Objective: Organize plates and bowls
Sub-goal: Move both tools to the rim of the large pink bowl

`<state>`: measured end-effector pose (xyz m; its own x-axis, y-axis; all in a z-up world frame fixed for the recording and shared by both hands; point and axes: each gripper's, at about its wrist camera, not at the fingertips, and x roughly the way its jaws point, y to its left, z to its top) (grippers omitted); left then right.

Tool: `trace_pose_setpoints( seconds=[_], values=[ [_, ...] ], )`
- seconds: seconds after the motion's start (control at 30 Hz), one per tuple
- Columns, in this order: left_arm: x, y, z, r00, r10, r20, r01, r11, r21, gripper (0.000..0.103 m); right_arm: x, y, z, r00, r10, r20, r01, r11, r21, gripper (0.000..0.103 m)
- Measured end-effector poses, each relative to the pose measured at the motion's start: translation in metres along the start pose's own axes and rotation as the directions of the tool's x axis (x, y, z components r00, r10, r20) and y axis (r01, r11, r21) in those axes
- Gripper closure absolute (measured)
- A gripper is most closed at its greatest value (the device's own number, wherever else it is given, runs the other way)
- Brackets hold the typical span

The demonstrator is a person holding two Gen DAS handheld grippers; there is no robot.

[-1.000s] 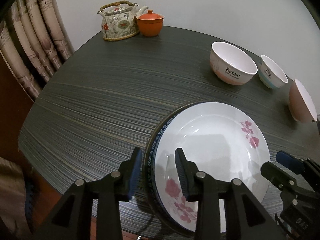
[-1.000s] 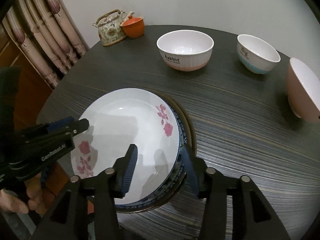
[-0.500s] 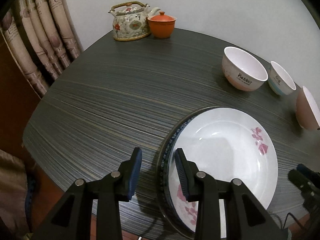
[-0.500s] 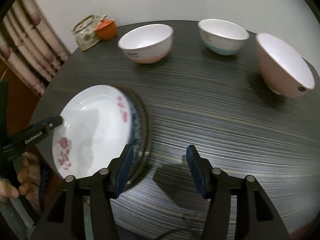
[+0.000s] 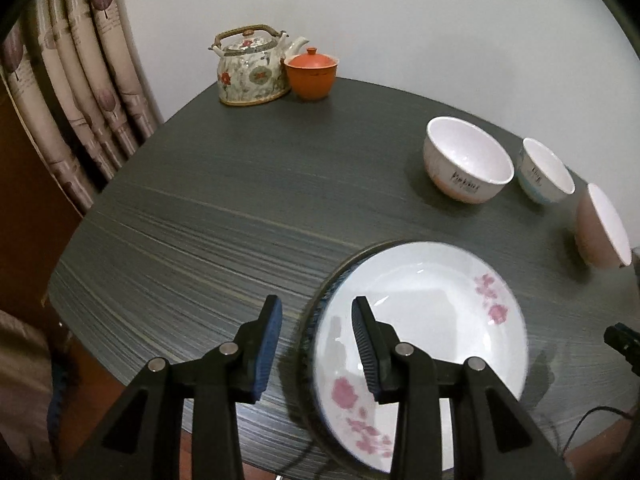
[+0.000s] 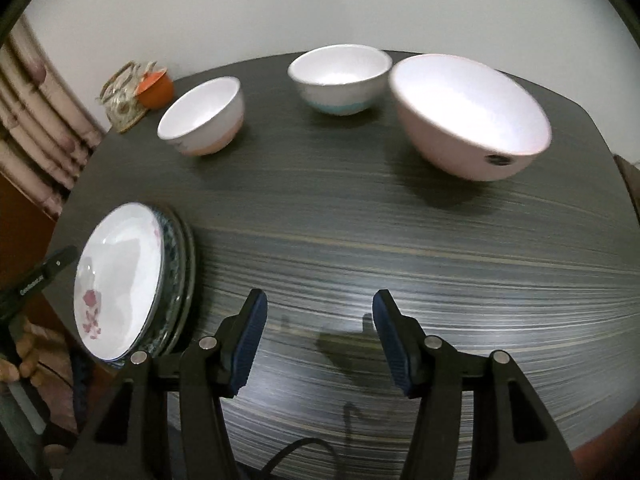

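A stack of plates, topped by a white plate with pink flowers [image 5: 432,320] [image 6: 120,280], sits near the table's front edge. My left gripper [image 5: 316,344] is open and empty, hovering over the stack's left rim. My right gripper [image 6: 318,340] is open and empty above bare table, right of the stack. Three bowls stand further back: a white and pink bowl [image 5: 466,166] [image 6: 204,120], a white and blue bowl [image 5: 546,172] [image 6: 340,76] and a large pink bowl [image 5: 600,226] [image 6: 468,116].
A flowered teapot [image 5: 252,66] [image 6: 122,96] and an orange lidded cup [image 5: 311,74] [image 6: 156,86] stand at the far edge of the dark table [image 5: 240,200] by the wall. Curtains [image 5: 72,92] hang to the left. A cable [image 6: 288,454] trails off the front edge.
My right gripper has swung right, away from the plate stack and toward the bowls. My left gripper has pulled back and left from the stack's rim. Both stay open.
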<state>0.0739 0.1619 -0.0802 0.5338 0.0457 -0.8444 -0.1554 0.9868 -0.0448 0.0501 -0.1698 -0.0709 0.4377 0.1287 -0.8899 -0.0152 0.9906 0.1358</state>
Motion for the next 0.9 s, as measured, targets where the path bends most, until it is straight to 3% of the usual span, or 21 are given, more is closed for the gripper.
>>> trace_pose_setpoints(
  seconds=[0.2, 0.3, 0.6, 0.9],
  values=[
    [-0.014, -0.047, 0.019, 0.997, -0.081, -0.003, 0.081, 0.996, 0.046, 0.066, -0.023, -0.047, 0.012, 0.999, -0.036, 0.021, 0.035, 0.999, 0.028, 0.05],
    [-0.019, -0.084, 0.029, 0.987, -0.161, -0.016, 0.162, 0.983, 0.084, 0.066, -0.034, -0.072, 0.021, 0.997, -0.062, 0.043, 0.06, 0.997, 0.049, 0.05],
    [-0.013, -0.187, 0.057, 0.96, -0.273, -0.059, 0.28, 0.946, 0.162, 0.066, -0.037, -0.14, 0.058, 0.995, -0.06, 0.074, 0.046, 0.984, 0.174, 0.05],
    [0.01, -0.264, 0.089, 0.942, -0.317, -0.111, 0.333, 0.923, 0.192, 0.066, -0.018, -0.184, 0.093, 0.997, -0.039, 0.062, 0.024, 0.975, 0.221, 0.05]
  ],
)
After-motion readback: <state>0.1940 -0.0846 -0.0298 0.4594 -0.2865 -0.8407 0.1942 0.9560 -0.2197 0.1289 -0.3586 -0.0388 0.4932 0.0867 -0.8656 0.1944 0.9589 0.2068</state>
